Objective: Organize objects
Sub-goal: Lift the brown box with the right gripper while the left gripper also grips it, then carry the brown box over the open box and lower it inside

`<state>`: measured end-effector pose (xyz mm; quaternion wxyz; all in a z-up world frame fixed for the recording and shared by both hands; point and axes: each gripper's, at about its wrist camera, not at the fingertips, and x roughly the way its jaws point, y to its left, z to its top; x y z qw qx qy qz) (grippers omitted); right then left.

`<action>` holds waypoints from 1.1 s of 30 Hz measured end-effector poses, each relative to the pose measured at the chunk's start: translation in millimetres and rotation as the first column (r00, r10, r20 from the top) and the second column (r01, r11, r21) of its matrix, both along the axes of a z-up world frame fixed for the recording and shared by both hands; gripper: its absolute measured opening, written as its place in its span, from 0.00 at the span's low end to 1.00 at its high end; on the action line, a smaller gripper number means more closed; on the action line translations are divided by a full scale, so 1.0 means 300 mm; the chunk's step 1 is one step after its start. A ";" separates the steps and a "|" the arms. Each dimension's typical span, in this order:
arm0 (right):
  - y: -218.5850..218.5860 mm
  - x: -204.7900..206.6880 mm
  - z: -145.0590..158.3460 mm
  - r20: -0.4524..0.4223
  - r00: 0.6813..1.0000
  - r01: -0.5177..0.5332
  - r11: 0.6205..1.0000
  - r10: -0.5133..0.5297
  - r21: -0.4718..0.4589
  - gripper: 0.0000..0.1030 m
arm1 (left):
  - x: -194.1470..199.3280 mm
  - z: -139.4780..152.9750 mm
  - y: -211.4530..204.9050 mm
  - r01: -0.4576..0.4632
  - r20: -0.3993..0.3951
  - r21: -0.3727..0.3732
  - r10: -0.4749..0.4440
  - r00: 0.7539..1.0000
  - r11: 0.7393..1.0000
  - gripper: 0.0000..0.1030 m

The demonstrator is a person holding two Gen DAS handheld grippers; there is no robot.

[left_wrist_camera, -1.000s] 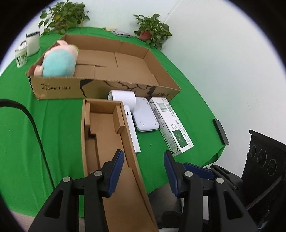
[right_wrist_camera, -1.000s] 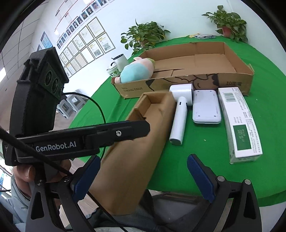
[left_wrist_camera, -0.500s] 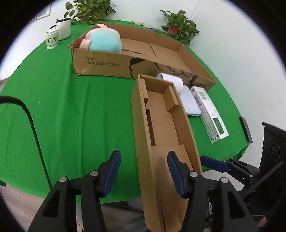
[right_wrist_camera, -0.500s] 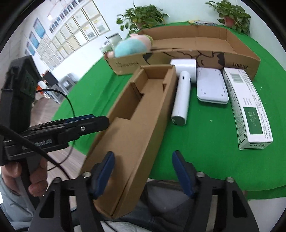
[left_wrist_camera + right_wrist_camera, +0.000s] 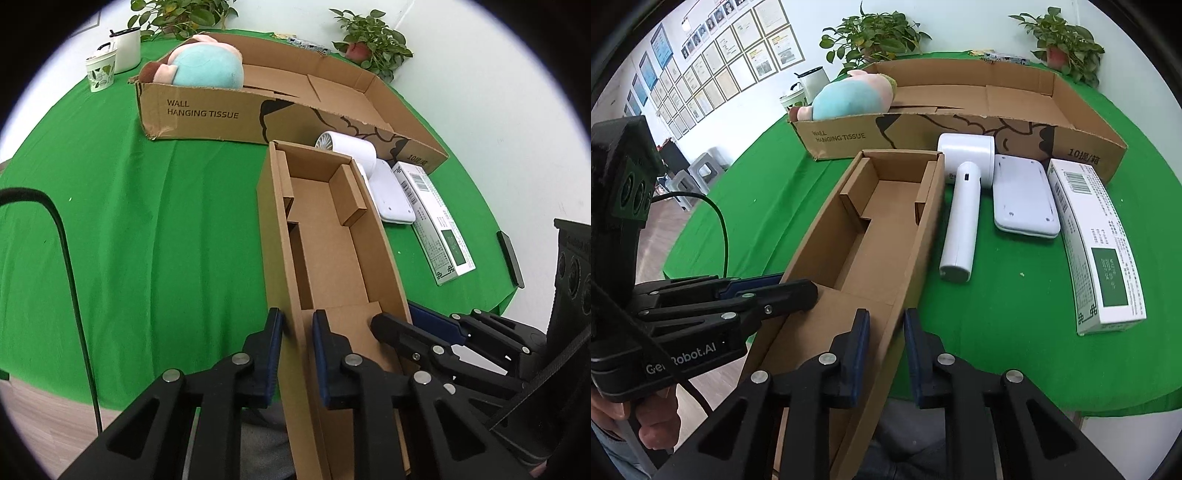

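Narrow cardboard tray [image 5: 332, 251] sits lengthwise on the green table [image 5: 155, 221], its near end overhanging the table edge toward the operator. Left gripper [image 5: 297, 332]: jaws clenched on the tray's left side wall, one blue pad outside, one inside. Right gripper [image 5: 886, 328]: jaws clenched on the tray's right side wall in the same way. Each gripper shows in the other's view, at the opposite wall. Tray interior holds only folded cardboard partitions. Just right of the tray: white handheld fan [image 5: 964, 206], lying flat with its round head toward the large box; contact with the tray wall possible, not resolvable through the fisheye. Right of the fan: white flat device [image 5: 1023, 195], then a white-and-green carton [image 5: 1097, 240]. Behind all three: large open cardboard box [image 5: 207, 110] printed "WALL HANGING TISSUE", with a plush toy [image 5: 203, 70] in its left end.
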<state>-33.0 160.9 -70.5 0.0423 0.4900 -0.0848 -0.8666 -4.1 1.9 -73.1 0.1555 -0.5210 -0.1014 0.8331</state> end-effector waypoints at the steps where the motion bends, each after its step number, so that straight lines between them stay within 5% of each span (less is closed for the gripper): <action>1: -0.008 0.001 0.002 0.000 1.000 -0.002 1.000 0.002 0.012 0.19 | 0.002 0.001 0.006 -0.005 -0.002 -0.012 0.005 1.000 1.000 0.15; 12: -0.018 -0.034 -0.005 -0.017 1.000 0.011 0.998 -0.010 0.057 0.14 | -0.014 -0.004 0.001 -0.037 -0.007 -0.020 0.036 0.999 0.999 0.11; 17: -0.013 -0.021 0.016 -0.043 0.999 0.017 0.999 -0.016 0.044 0.11 | 0.001 0.062 0.003 -0.044 -0.081 -0.054 0.039 0.996 0.998 0.10; 33: 0.048 -0.103 0.323 -0.307 0.949 0.113 0.989 -0.078 0.095 0.09 | -0.140 0.367 0.067 -0.036 -0.331 -0.081 0.008 0.944 0.996 0.10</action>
